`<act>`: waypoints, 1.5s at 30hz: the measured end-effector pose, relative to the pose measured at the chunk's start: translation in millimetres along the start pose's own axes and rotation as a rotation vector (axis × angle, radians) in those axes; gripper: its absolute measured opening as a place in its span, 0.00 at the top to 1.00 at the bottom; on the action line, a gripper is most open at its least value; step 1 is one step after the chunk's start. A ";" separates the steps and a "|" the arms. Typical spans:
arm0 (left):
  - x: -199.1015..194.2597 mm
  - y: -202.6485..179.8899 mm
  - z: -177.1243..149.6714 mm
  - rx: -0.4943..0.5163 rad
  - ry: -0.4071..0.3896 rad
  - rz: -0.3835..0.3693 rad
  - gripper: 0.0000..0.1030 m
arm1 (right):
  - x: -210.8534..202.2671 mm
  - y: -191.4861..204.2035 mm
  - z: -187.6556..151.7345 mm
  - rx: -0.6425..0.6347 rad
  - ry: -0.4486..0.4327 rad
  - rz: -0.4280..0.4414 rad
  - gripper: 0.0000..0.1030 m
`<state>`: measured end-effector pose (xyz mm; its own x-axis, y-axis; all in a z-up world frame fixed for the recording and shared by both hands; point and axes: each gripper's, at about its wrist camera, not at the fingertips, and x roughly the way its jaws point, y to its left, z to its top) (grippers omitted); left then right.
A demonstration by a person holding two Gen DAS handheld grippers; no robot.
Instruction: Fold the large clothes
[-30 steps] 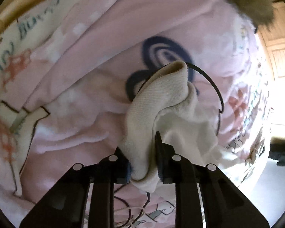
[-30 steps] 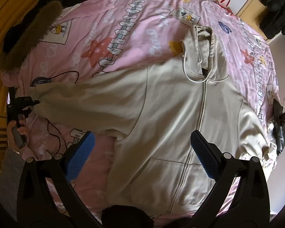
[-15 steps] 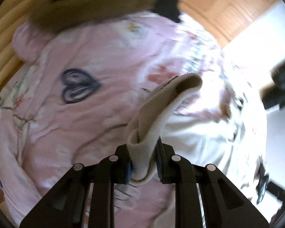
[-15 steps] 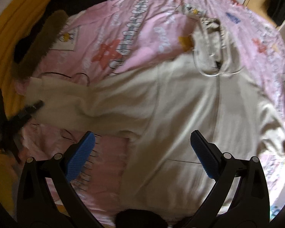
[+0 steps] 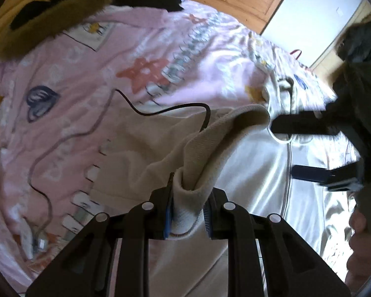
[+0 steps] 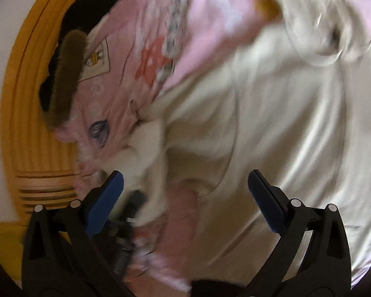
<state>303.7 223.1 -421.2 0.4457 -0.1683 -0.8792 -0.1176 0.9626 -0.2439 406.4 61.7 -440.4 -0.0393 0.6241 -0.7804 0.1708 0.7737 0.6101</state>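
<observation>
Left gripper [image 5: 188,219] clamped on cream hoodie cuff [image 5: 185,212], sleeve [image 5: 217,136] raised ahead of fingers, right gripper [image 6: 185,198] fingers wide apart, gripping nothing, hoodie body [image 6: 272,123] spread beyond on pink bedspread [image 5: 86,74], black cable [image 5: 160,111] farther left.

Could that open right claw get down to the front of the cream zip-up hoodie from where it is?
Probably yes. The right claw is open above the cream zip-up hoodie, with nothing visibly between.

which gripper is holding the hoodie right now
The left gripper: its jaws are shut on the hoodie cuff. The right gripper is open, holding nothing.
</observation>
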 end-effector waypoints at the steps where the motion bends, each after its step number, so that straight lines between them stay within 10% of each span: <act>1: 6.4 -1.0 -3.2 0.006 0.006 0.008 0.82 | 5.7 -4.9 3.6 0.023 0.030 0.027 0.05; 7: 20.7 -16.0 -12.9 0.057 0.022 0.051 0.82 | 12.4 -7.2 -0.1 0.049 0.086 0.144 0.05; 17: 18.8 -29.7 -17.9 0.130 0.026 0.064 0.82 | 9.9 7.6 0.1 0.010 0.066 0.101 0.07; 19: 18.5 -31.9 -19.9 0.137 0.029 0.064 0.82 | 13.6 8.2 -2.3 0.008 0.066 0.083 0.17; 21: 17.9 -33.3 -21.4 0.139 0.030 0.062 0.82 | 19.5 5.1 -4.9 0.009 0.099 0.084 0.53; 30: 21.7 -39.5 -29.6 0.137 0.046 0.041 0.81 | 14.7 -20.1 -16.0 0.037 0.066 0.098 0.88; 35: 17.4 -45.6 -32.4 0.160 0.037 0.027 0.73 | 1.4 -24.6 -22.4 0.022 0.011 0.133 0.93; 39: 9.8 -46.6 -35.2 0.192 0.017 0.060 0.44 | -24.8 -30.1 -23.7 -0.010 -0.051 0.159 0.93; 45: 6.3 -33.1 -43.1 0.305 0.027 0.199 0.38 | -74.4 -49.2 -16.2 -0.039 -0.137 0.166 0.94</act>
<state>272.1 181.0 -436.2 0.4163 0.0272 -0.9088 0.0723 0.9954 0.0629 385.0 -21.0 -410.1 0.1209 0.7248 -0.6783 0.1257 0.6666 0.7347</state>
